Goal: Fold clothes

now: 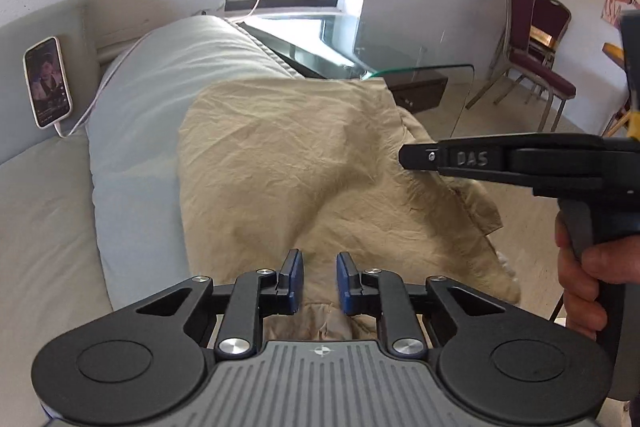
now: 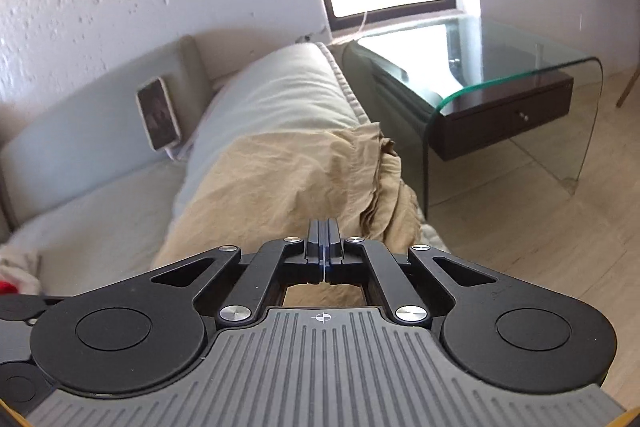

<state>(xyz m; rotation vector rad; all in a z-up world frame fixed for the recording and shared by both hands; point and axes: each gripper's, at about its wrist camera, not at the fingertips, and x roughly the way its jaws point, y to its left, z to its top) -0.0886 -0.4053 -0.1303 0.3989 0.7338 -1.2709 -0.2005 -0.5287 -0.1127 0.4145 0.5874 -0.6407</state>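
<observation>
A crumpled beige garment (image 1: 304,163) lies draped over the sofa's armrest cushion; it also shows in the right wrist view (image 2: 280,179). My left gripper (image 1: 319,261) is open just above the garment's near end, with cloth showing between and below its blue pads. My right gripper (image 2: 325,227) is shut, pads pressed together with nothing between them, hovering over the garment's near right part. It also shows in the left wrist view (image 1: 406,155) from the side, held by a hand above the garment's right edge.
A light grey sofa (image 1: 48,211) with a phone (image 1: 47,81) propped on its backrest and charging by a cable. A glass side table (image 2: 520,67) with a dark drawer stands to the right. Maroon chairs (image 1: 532,55) stand by the far wall. Red and white cloth (image 2: 16,279) lies at far left.
</observation>
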